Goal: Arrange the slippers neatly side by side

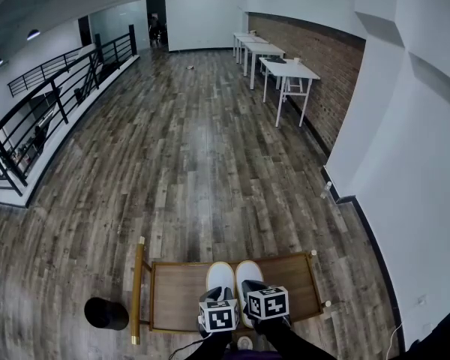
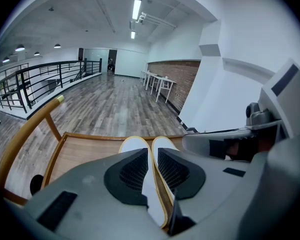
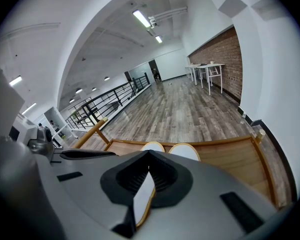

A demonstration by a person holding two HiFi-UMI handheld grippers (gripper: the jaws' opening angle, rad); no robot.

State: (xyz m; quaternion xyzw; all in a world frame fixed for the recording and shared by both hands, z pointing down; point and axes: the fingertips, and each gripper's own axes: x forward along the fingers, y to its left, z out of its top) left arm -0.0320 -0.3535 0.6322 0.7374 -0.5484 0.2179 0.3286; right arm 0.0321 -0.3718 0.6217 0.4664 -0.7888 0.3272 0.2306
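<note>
Your left gripper (image 2: pixel 150 152) has its jaws a narrow gap apart, closed on the inner rim of the left slipper (image 1: pixel 220 274). Your right gripper (image 3: pixel 149 153) has its tips together, and a strip of the right slipper (image 1: pixel 248 273) seems pinched just behind them, though the angle is poor. Both slippers lie side by side on the wooden rack (image 1: pixel 176 291), toes pointing away from you, sides nearly touching. A black round object (image 1: pixel 106 313) sits on the plank floor (image 1: pixel 195 163) just left of the rack. White tables (image 1: pixel 285 70) line the brick wall well beyond.
</note>
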